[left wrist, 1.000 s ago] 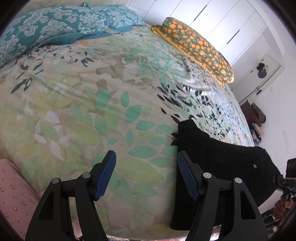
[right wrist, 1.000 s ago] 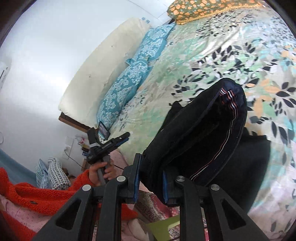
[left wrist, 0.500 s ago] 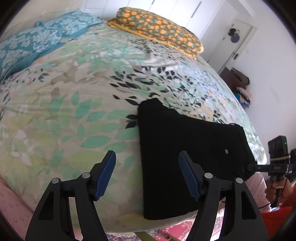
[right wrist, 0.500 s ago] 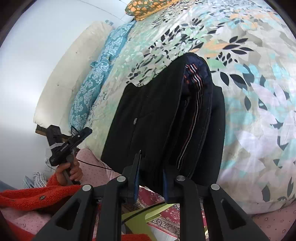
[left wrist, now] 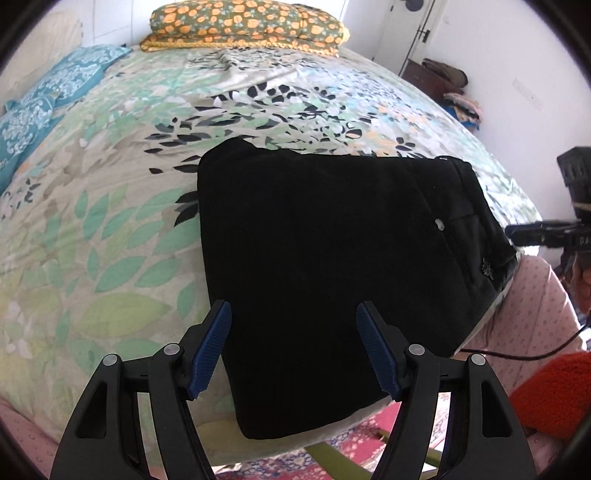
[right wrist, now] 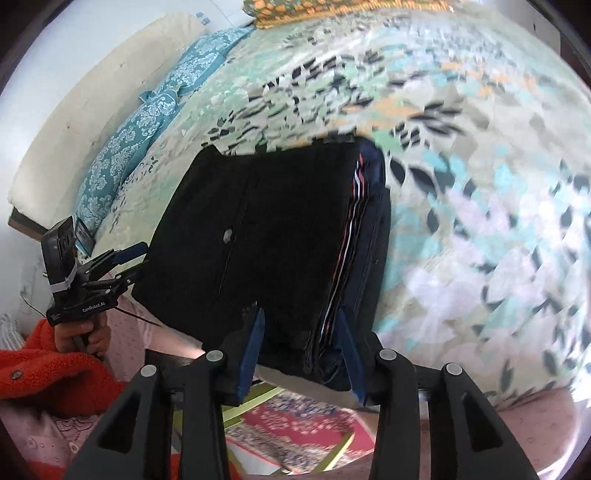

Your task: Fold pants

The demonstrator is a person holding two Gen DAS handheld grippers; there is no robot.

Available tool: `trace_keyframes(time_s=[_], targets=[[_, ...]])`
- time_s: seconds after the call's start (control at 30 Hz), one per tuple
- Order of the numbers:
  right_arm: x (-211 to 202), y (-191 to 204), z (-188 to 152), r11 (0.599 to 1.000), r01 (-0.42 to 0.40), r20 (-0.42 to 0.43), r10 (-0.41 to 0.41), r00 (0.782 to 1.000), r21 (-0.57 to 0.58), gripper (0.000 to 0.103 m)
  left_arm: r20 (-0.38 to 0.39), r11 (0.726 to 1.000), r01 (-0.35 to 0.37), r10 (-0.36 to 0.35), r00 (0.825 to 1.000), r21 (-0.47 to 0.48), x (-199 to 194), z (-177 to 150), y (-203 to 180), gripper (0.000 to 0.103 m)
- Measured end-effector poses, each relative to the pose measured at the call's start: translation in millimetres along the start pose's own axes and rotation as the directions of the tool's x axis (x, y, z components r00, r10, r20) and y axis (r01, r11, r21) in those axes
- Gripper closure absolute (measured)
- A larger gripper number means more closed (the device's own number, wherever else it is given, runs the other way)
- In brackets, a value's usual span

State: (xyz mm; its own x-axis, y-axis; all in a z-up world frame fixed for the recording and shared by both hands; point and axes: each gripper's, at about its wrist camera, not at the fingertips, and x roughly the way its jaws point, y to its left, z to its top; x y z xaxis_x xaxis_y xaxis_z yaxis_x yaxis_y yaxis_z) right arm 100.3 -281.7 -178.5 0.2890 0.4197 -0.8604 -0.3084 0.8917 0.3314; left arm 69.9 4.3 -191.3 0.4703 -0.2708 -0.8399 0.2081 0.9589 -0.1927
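Observation:
The black pants (left wrist: 325, 258) lie folded into a thick square at the near edge of the bed, a small white button on top. My left gripper (left wrist: 293, 347) is open and empty, its blue pads just above the pants' near edge. It also shows in the right wrist view (right wrist: 107, 273), held by a hand. In the right wrist view the pants (right wrist: 266, 240) show a striped waistband edge. My right gripper (right wrist: 301, 350) is open, its jaws on either side of the pants' near corner without pinching it. It also shows in the left wrist view (left wrist: 535, 236).
The bed has a leaf-print cover (left wrist: 122, 206). Teal pillows (left wrist: 40, 107) lie at the left and an orange-dotted pillow (left wrist: 243, 26) at the far end. A red patterned rug (right wrist: 295, 428) lies below the bed edge. A door and piled clothes (left wrist: 447, 85) stand at the far right.
My right gripper has opened and let go of the pants, which now lie flat and folded. My left gripper has swung right, over the pants. The right view is blurred from motion.

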Motion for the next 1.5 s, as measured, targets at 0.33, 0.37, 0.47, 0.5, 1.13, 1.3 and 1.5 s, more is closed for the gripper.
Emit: trace_keyframes(time_s=[0.33, 0.37, 0.47, 0.5, 1.13, 1.3, 1.5], targets=[[50.1, 28.3, 65.1, 0.988, 0.051, 0.093, -0.038, 0.995, -0.147, 0.061, -0.031, 0.995, -0.098, 0.098, 0.995, 0.009, 4.6, -0.8, -1.9, 0.031], [64.5, 18.5, 62.8, 0.991, 0.061, 0.058, -0.055, 0.997, -0.122, 0.061, -0.033, 0.994, -0.106, 0.106, 0.994, 0.008, 5.0, -0.9, -2.0, 0.031], [82.6, -4.6, 50.8, 0.996, 0.058, 0.032, -0.056, 0.998, -0.067, 0.069, -0.038, 0.992, -0.122, 0.122, 0.992, 0.013, 5.5, -1.5, -1.7, 0.031], [80.2, -5.0, 48.8, 0.996, 0.054, 0.045, -0.052, 0.998, -0.065, 0.069, -0.039, 0.992, -0.125, 0.125, 0.991, 0.016, 5.8, -1.6, -1.3, 0.03], [31.6, 64.1, -40.4, 0.968, 0.049, -0.042, -0.061, 0.997, -0.245, 0.067, -0.058, 0.992, -0.125, 0.126, 0.99, 0.018, 10.5, -1.7, -1.7, 0.028], [40.8, 48.9, -46.2, 0.988, -0.003, -0.107, -0.013, 0.994, -0.156, 0.067, -0.063, 0.993, -0.119, 0.12, 0.991, 0.013, 9.3, -3.1, -1.3, 0.027], [18.2, 40.8, -45.3, 0.99, -0.031, -0.089, 0.019, 0.996, -0.141, 0.061, -0.051, 0.995, -0.081, 0.078, 0.996, -0.052, 0.2, 0.6, 14.1, 0.027]])
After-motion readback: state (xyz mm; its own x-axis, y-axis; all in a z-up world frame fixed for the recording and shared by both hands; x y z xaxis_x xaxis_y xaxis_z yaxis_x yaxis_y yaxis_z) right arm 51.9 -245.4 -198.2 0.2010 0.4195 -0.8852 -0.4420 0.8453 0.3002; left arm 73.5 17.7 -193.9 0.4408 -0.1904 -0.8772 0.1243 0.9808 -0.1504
